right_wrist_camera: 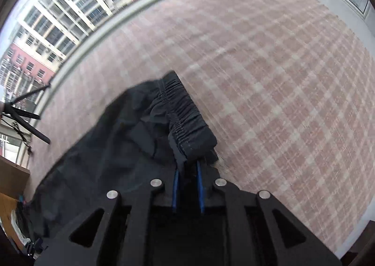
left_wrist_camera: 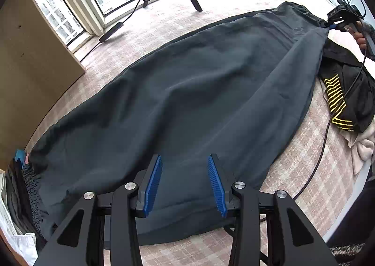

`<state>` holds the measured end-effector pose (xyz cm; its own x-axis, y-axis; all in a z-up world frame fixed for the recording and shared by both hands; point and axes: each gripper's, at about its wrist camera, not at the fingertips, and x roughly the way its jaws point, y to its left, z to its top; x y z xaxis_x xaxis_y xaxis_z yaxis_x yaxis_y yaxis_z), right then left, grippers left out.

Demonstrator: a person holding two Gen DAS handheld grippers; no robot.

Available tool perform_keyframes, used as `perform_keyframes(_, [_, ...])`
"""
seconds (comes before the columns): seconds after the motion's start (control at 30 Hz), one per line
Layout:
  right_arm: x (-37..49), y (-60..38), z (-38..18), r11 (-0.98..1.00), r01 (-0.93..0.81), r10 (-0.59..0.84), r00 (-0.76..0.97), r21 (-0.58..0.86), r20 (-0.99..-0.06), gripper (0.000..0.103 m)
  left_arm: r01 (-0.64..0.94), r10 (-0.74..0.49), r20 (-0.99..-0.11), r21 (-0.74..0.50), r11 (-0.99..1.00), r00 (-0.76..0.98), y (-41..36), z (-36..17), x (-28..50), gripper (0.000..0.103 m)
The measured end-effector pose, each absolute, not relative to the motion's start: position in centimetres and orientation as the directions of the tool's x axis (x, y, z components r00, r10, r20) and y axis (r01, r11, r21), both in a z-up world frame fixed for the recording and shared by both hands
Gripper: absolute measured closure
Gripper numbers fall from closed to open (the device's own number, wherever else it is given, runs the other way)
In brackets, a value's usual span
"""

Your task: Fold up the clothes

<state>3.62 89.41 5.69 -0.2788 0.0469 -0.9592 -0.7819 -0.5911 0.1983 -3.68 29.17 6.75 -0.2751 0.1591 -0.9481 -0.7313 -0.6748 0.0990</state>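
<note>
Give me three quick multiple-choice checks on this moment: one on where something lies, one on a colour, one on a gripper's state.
1. Where do the trousers lie?
A. on the checked cover
B. on the tripod
C. in a cupboard

2. What colour are the stripes on the black garment beside them?
A. red
B. yellow
C. white

3. How is the left hand-held gripper?
A. shut on the waistband
B. out of view
C. open over the cloth

Answers:
1. A, they are spread across the checked cover.
2. B, yellow bars show on it in the left wrist view.
3. C, its blue pads stand apart above the trousers; the right hand-held gripper pinches the waistband.
</note>
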Motion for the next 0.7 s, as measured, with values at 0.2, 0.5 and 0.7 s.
perform_keyframes(0.2, [2.0,86.2,12.4,-0.699,-0.7,0.17,-0.356,0.142,-0.919,0.077,-0.715,0.148,-0.931,0.148,-0.683,-0.335,27.3,8.1,-6.2,0.064])
perform_keyframes(0.5, [-8.2,72.1,13.8,-0.954,-0.224,-0.078,-0.454,0.199,-0.888,0.075,-0.803,0.145,-0.893,0.3,-0.515,-0.426,29.6,6.6,-15.0,0.064])
perform_keyframes(0.7, [-12.6,66.1,9.4,-0.994,-0.01,-0.093,-0.389,0.105,-0.917,0.075,-0.874,0.133,-0.935,0.247,-0.419,-0.328,31.1,2.4,-17.7,0.064])
